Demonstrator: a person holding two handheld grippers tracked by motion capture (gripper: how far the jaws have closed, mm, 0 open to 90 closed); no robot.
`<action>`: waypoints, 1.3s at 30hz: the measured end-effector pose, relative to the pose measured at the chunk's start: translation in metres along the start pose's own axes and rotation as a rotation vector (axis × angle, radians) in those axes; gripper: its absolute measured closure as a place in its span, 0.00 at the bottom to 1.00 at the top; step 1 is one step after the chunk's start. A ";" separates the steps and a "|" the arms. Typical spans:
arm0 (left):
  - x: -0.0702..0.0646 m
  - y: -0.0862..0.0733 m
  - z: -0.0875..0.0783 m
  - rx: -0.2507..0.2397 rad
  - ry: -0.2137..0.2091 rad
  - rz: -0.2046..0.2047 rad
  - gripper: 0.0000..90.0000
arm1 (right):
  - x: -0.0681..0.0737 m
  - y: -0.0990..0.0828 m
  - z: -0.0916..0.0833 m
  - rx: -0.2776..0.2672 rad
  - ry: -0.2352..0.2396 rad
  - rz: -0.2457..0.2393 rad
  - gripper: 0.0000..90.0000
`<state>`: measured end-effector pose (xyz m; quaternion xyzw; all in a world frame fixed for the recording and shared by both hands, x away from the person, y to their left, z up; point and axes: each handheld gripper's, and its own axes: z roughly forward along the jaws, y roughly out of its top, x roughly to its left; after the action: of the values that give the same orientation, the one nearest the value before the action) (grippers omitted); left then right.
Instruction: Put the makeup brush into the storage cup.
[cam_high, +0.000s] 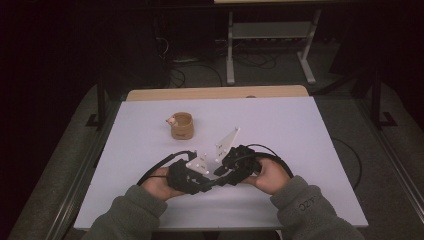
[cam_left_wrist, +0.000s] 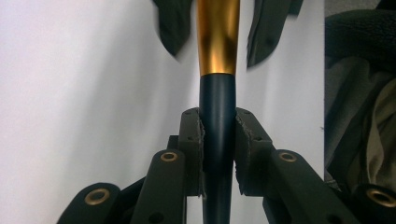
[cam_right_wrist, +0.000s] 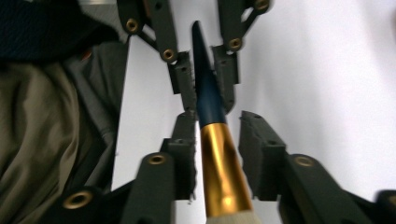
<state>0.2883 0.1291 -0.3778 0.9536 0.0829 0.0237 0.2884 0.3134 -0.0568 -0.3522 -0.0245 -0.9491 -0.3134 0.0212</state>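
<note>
So, over on the left of the high view: left hand (cam_high: 159, 184) in a grey-green sleeve (cam_high: 131, 215), wrapped round the left gripper (cam_high: 204, 186), black cable (cam_high: 158, 165) looping off behind it, grey three-cornered plate (cam_high: 198, 163) on top. Up the white table (cam_high: 150, 125) from there, a small tan cup (cam_high: 182, 125) with a pale little figure (cam_high: 171, 120) on its rim, well apart from both hands. From the left gripper view, jaws clenched tight on the dark blue handle of a brush (cam_left_wrist: 217, 93), pads (cam_left_wrist: 195, 140) pressed against it from both sides, gold ferrule running up and away past the tips. Same brush (cam_right_wrist: 215, 154) in the right gripper view, coming the other way: gold ferrule down between the right gripper's (cam_right_wrist: 217, 140) jaws, pale bristles just peeking in at the bottom edge, blue handle tapering off into the left gripper's (cam_right_wrist: 205, 77) grip farther up. Right jaws released, sitting either side of the ferrule with visible gaps, near one closer than the far one, not squeezing anything. Back in the high view, right gripper (cam_high: 235, 172) nose to nose with the left just above the table near the front edge, brush itself too small and dark to pick out there. Rightmost, right hand (cam_high: 270, 175) and its sleeve (cam_high: 310, 210).
</note>
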 end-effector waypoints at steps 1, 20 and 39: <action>0.000 -0.002 0.000 -0.008 0.000 -0.015 0.84 | -0.001 -0.001 -0.002 -0.007 -0.010 0.008 0.66; 0.013 -0.018 -0.024 -0.111 0.090 -0.113 0.84 | -0.022 -0.048 -0.022 -0.115 -0.123 0.250 0.43; 0.016 -0.017 -0.014 -0.160 0.110 -0.142 0.84 | -0.026 -0.027 -0.012 -0.290 0.042 0.321 0.65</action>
<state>0.3006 0.1535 -0.3760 0.9166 0.1639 0.0621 0.3593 0.3379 -0.0865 -0.3595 -0.1717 -0.8773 -0.4397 0.0868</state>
